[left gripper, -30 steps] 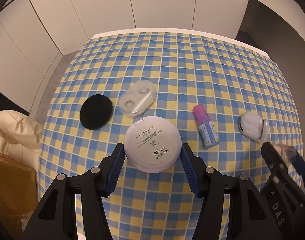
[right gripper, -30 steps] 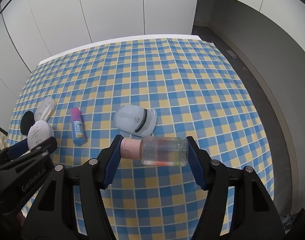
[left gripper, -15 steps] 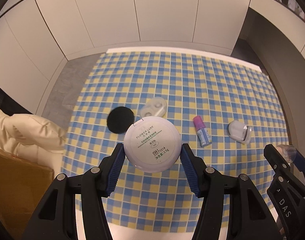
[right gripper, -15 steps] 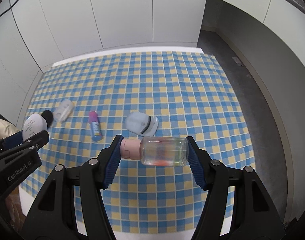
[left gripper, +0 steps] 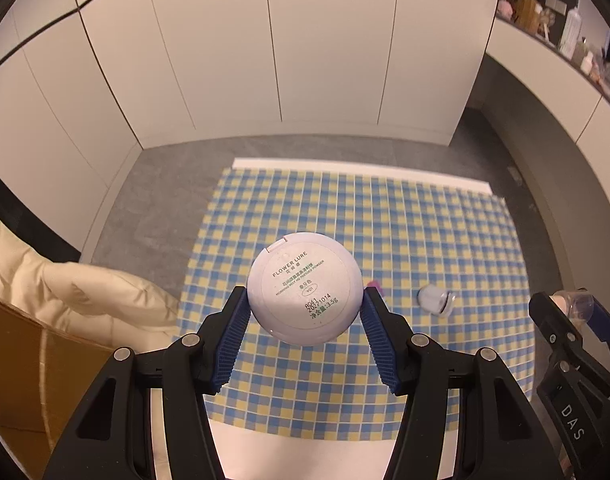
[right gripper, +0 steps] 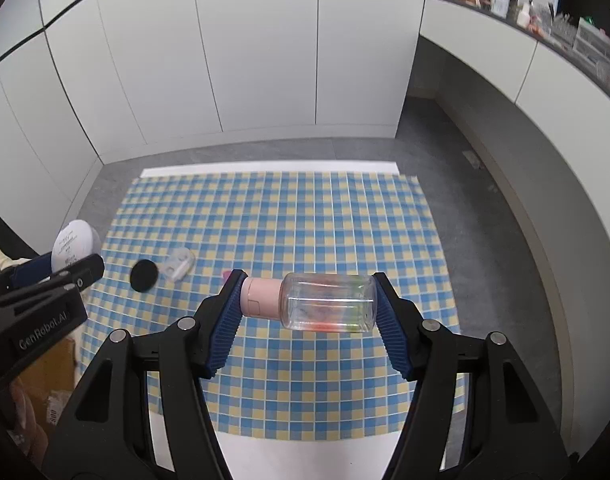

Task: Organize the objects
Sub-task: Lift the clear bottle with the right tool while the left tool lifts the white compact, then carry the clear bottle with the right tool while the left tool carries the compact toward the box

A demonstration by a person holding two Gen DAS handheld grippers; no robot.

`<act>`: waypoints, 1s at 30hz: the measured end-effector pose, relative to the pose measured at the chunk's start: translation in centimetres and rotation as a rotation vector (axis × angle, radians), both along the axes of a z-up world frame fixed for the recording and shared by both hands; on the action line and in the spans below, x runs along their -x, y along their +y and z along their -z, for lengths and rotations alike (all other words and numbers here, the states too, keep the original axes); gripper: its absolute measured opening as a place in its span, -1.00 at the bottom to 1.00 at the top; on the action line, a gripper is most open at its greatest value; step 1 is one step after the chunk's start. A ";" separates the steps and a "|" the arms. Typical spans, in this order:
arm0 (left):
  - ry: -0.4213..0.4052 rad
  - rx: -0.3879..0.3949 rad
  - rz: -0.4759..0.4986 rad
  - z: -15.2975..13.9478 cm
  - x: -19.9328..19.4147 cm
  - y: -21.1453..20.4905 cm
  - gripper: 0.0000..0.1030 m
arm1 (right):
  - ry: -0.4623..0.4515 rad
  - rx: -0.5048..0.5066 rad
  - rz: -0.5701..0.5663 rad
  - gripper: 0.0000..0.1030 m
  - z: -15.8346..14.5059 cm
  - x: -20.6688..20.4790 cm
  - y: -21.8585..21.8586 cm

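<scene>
My left gripper [left gripper: 305, 308] is shut on a round white powder compact [left gripper: 304, 288] and holds it high above the checked blue-and-yellow cloth [left gripper: 385, 220]. My right gripper [right gripper: 308, 304] is shut on a clear bottle with a pink cap [right gripper: 317, 302], held sideways, also high above the cloth [right gripper: 305, 208]. On the cloth lie a black round puff [right gripper: 144, 275], a clear lens case [right gripper: 180, 264] and a white capped jar [left gripper: 435, 300]. A small pink-capped bottle [left gripper: 375, 286] is mostly hidden behind the compact.
A cream cushion [left gripper: 65, 296] and a cardboard box [left gripper: 25, 364] sit left of the table. White cabinet doors [left gripper: 305, 60] stand behind it. A grey counter with a shelf of items [right gripper: 545, 20] runs along the right.
Both grippers have risen well away from the table with the compact and the bottle still held. The objects on the cloth look much smaller.
</scene>
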State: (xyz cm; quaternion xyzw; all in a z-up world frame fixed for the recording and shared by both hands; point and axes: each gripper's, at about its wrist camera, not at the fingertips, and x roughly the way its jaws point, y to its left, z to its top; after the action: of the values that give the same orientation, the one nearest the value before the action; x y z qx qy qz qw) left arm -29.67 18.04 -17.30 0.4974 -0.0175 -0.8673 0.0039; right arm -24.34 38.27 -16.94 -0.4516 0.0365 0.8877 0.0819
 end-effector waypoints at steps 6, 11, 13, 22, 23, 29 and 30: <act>0.049 -0.004 0.013 -4.3 -0.8 -0.2 0.11 | 0.041 -0.010 -0.018 0.26 -4.6 -0.7 -0.3; 0.085 -0.010 0.018 -8.0 -1.6 -0.4 0.11 | 0.072 -0.023 -0.034 0.26 -8.0 -1.1 -0.8; 0.095 -0.018 0.017 -9.1 -1.8 -0.4 0.11 | 0.083 -0.029 -0.040 0.26 -9.2 -1.4 -1.0; 0.149 -0.040 0.016 -14.2 -3.2 -0.9 0.11 | 0.127 -0.051 -0.076 0.26 -15.5 -2.4 -1.7; 0.154 -0.039 0.015 -15.0 -3.4 -1.0 0.11 | 0.131 -0.054 -0.081 0.26 -16.1 -2.5 -1.8; 0.193 -0.043 0.027 -18.3 -4.5 -1.0 0.11 | 0.161 -0.046 -0.103 0.26 -19.3 -3.5 -2.3; 0.199 -0.041 0.027 -18.8 -4.7 -1.0 0.11 | 0.165 -0.048 -0.108 0.26 -19.8 -3.7 -2.4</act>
State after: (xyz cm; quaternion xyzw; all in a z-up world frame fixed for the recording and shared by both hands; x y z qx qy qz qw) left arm -24.98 17.09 1.47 0.4086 -0.0060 -0.9126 -0.0162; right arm -20.64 35.83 2.88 -0.3763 -0.0023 0.9256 0.0416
